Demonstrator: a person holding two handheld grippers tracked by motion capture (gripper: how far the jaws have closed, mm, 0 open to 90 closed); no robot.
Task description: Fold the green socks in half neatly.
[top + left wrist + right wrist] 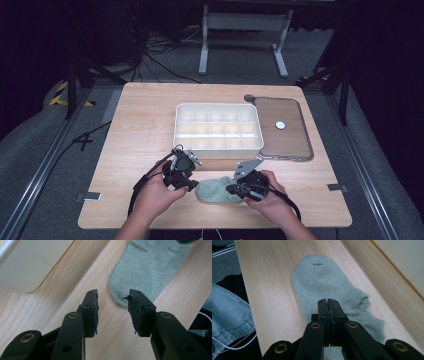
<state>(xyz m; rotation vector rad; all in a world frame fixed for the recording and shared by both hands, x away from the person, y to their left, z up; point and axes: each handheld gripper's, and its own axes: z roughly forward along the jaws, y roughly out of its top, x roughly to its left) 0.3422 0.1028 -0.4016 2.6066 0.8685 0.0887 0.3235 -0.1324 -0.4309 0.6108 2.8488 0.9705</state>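
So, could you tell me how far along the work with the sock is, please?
Early. The grey-green sock lies flat on the table in front of the white compartment box, whose compartments look empty. The right tool is shut above the sock's cuff end; the left tool is open at its toe. Any folding and boxing remain.

Readable text: none in any of the three views.
Divided tray (218, 146): plain white walls, no label or brand mark.
Tray lid (292, 140), just right of the divided tray: one round white spot, blank, no characters legible.
Sock (324, 285), near edge of the bench in front of the divided tray: plain grey-green knit, no logo or size mark.
Bench (145, 125): bare wood grain, no stickers or numbers.
Floor left of the bench: yellow-and-black hazard striping (61, 95), a warning pattern without words.
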